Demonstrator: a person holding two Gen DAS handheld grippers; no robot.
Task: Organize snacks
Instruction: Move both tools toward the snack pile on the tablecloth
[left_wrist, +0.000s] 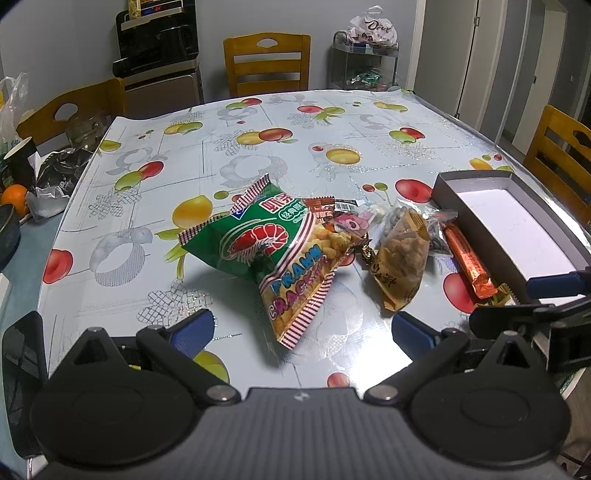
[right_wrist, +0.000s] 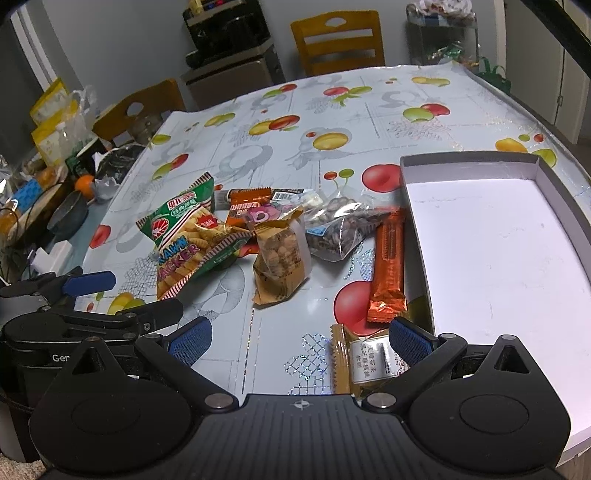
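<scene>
Mostly crinkly snack packets (right_wrist: 280, 254) (heaped)

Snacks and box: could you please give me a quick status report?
Left gripper open, empty. Right gripper open, over a tan packet. Box empty; snacks, prawn crackers included, piled left of it. Nothing blocking.

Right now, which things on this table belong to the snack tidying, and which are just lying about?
Part of the job:
green prawn cracker bag
brown nut pouch
long orange wrapped bar
clear bag of dark seeds
yellow wrapped biscuit
empty grey cardboard box

Just lying about:
orange fruit
dark paper cup
wooden chairs
</scene>
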